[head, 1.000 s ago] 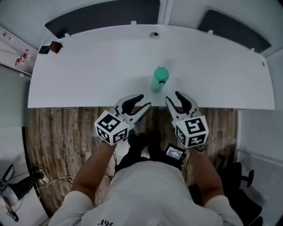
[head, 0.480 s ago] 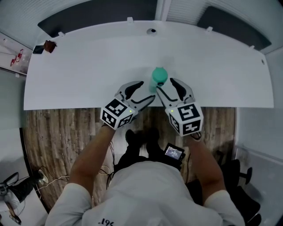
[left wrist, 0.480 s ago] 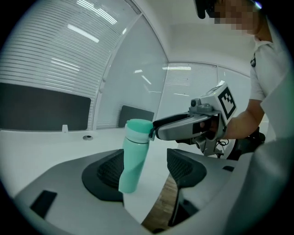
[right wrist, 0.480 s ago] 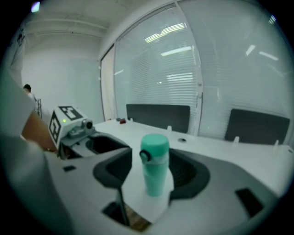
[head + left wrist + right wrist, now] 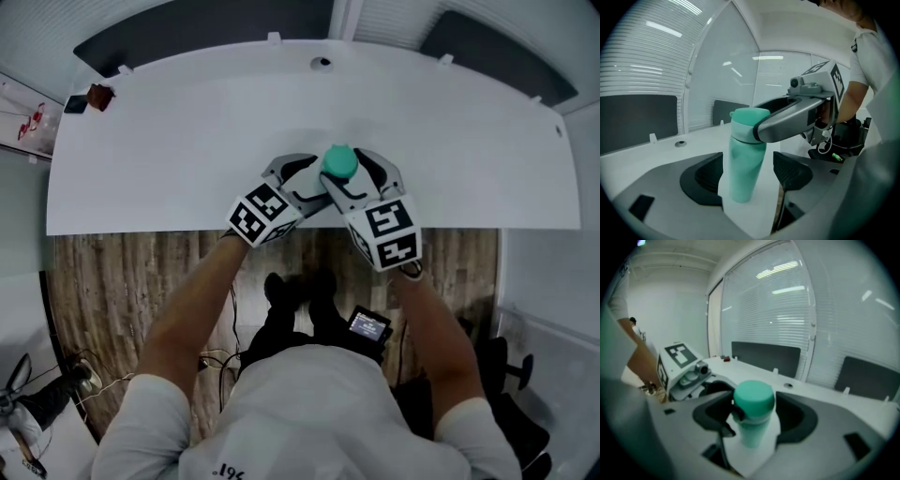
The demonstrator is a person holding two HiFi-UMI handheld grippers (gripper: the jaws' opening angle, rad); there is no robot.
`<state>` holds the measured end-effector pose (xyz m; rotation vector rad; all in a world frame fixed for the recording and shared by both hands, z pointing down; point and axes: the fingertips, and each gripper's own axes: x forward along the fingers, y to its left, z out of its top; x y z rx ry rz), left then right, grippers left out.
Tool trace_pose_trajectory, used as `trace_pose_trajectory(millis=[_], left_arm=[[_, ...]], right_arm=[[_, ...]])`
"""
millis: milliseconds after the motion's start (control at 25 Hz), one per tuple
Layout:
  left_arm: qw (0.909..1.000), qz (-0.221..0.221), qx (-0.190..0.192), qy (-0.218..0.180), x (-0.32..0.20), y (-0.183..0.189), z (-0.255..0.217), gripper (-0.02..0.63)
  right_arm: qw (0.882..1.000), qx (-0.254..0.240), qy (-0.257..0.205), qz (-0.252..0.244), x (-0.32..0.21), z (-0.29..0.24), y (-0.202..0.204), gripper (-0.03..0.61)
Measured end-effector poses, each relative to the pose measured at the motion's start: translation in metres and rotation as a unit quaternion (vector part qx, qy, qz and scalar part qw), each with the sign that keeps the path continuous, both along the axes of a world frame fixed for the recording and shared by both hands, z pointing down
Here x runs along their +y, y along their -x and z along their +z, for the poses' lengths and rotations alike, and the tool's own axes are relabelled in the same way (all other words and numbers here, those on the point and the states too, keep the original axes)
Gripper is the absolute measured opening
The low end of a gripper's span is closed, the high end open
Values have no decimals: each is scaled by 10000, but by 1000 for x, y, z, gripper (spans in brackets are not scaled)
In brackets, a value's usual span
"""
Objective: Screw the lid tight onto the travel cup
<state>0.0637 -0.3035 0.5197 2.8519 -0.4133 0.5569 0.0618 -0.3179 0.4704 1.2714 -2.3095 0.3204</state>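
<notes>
Now travel cup stands between left gripper, right gripper jaws; freshly opened.

text check | I read just one print: on the shirt, near the picture's bottom edge, cut off, maybe "196" | nothing else legible

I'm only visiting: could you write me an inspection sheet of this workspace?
Surface: white table, curved far edge.
Job's things: teal travel cup upright near the front edge, lid on.
Clutter: small dark object at the far left corner.
Grippers: left gripper and right gripper open; fingers have just been opening, cup between each pair.
Cables: wires on the floor.
Surroundings: wood floor, window blinds.
</notes>
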Motion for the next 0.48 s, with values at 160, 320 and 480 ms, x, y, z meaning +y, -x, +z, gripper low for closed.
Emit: trace_pose_trajectory(millis=[160,320,480], left_arm=[[9984,441,-343,-119,-7,-9,11,337],[9967,675,-443,-103,-7,-19,15,336],[9989,384,-274,-37,-11,-21,15,319]], right_arm=[[9999,77,-9,-128,-2,1,1,285],[9995,97,1,-293,-3,1,1,285],[9995,130,-48,-283,-3,1,1,285]])
